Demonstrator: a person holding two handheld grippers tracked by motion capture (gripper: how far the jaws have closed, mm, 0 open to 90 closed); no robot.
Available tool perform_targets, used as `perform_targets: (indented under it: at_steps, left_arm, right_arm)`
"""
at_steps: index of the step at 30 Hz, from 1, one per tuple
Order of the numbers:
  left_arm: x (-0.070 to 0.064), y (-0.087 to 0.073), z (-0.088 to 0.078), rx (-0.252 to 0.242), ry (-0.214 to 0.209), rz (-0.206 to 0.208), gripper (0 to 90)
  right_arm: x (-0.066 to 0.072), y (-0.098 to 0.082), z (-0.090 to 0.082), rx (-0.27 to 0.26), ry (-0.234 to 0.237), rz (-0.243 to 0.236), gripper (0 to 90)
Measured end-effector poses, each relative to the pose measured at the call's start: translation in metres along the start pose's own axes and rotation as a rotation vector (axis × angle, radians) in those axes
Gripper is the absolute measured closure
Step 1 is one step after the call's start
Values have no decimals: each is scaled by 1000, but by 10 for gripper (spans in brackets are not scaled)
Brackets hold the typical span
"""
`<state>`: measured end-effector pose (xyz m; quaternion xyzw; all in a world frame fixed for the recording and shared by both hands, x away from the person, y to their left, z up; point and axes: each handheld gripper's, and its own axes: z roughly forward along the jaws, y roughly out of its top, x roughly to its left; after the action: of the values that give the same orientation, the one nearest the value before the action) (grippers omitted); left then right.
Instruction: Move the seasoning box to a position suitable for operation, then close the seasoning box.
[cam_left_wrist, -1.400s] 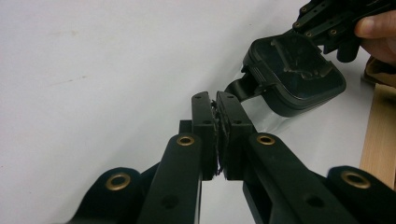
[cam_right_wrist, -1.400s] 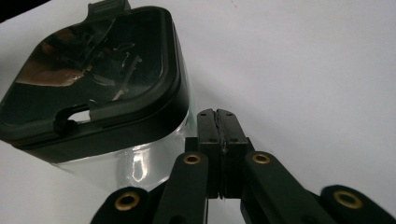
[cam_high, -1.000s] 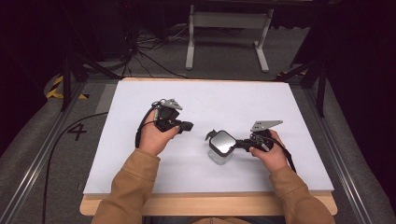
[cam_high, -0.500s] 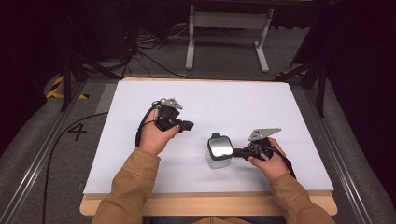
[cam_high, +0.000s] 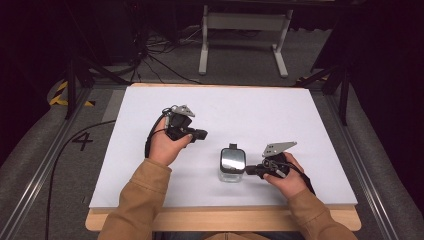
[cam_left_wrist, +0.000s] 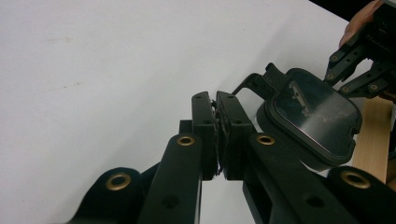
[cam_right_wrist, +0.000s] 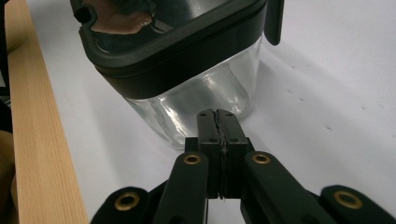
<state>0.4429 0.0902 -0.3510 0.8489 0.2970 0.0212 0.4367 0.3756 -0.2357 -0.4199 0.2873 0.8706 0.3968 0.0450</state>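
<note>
On the white table (cam_high: 150, 180), left gripper (cam_high: 199, 134) kept still, jaws pressed together on nothing. Just right of the middle stands a clear jar (cam_high: 232, 163), slid nearer. Right gripper (cam_high: 248, 170), jaws together, now touching it, probably pushing it along.
</note>
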Motion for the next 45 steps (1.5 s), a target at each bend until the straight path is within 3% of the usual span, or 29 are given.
perform_targets:
  at_steps: [4,14,27,31,38,45]
  left_arm:
    - [1,-1,-3,-7,2,1,868]
    - [3,-8,-14,-19,27,-14,863]
    - [8,-43,-55,-59,108,-107,855]
    - [10,-53,-67,-74,129,-132,853]
    - [19,-68,-80,-77,173,-168,847]
    - [32,-75,-76,-62,196,-206,830]
  right_arm:
    - [-2,2,-8,-4,-24,-7,900]
    - [-16,10,-41,-72,-94,3,900]
    - [-44,16,-73,-135,-150,34,847]
    - [-58,15,-83,-151,-170,70,841]
    - [-78,8,-95,-131,-231,113,799]
    - [-100,-6,-98,-85,-305,167,697]
